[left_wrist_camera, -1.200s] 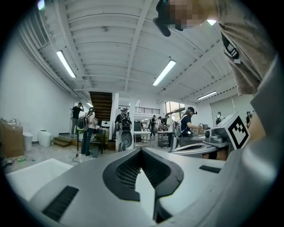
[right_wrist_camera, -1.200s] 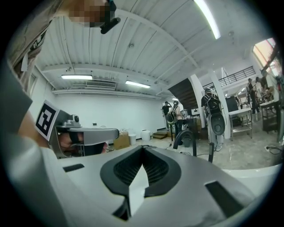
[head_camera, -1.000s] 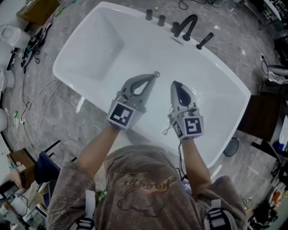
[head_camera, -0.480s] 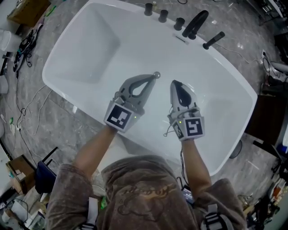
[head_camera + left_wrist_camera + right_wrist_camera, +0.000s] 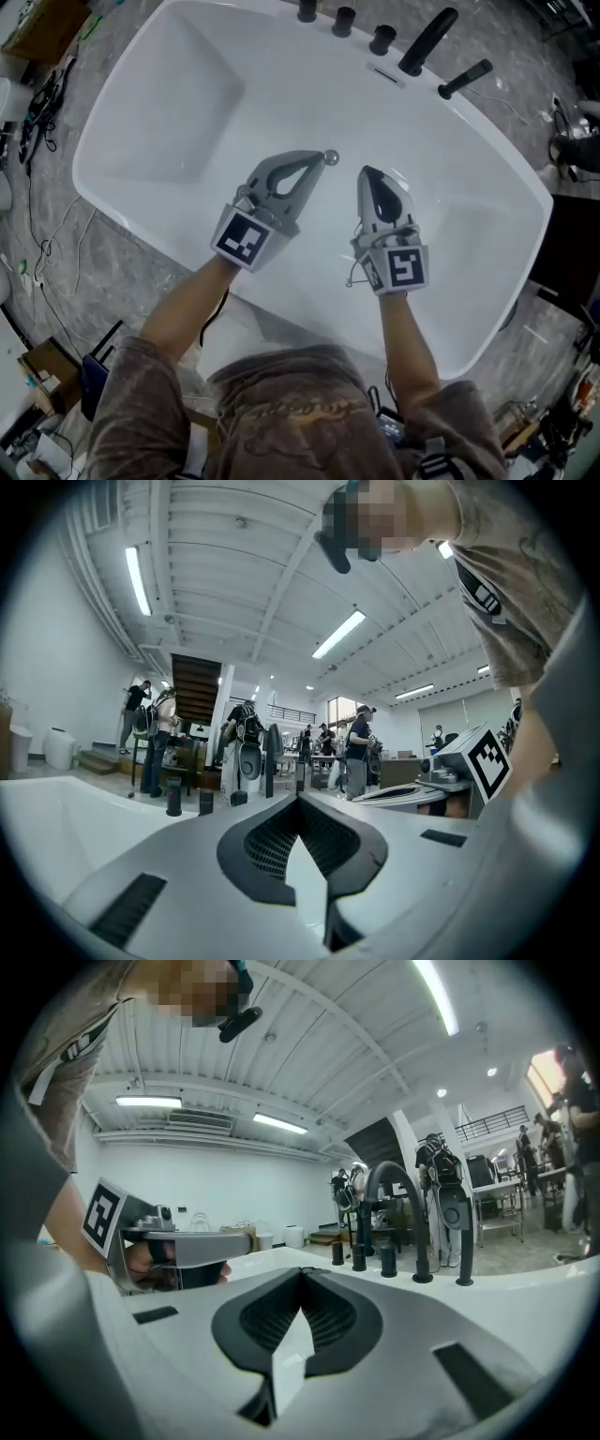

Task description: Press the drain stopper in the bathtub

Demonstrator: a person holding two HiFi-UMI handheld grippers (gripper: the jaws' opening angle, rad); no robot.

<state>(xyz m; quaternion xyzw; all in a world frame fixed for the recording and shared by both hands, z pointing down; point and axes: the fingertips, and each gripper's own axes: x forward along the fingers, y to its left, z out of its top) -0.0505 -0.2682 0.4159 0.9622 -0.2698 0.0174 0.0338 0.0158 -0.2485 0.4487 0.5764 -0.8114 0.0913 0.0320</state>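
Pointing toward drain stopper (image 5: pixel 328 157), closed left claw (image 5: pixel 321 161)

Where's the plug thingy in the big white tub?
In the head view, the drain stopper is the small shiny knob on the bathtub floor near the middle, just beyond the tip of the left gripper.

Small round chrome drain stopper (image 5: pixel 329 157) sits mid-floor in the white bathtub (image 5: pixel 187 94)

Fittings and floor clutter.
You face a black curved spout (image 5: pixel 427 42) between three black round knobs (image 5: pixel 344 19) and a black rod handle (image 5: pixel 464 80); black cables (image 5: pixel 36 80) lie on the grey marbled floor (image 5: pixel 103 253).
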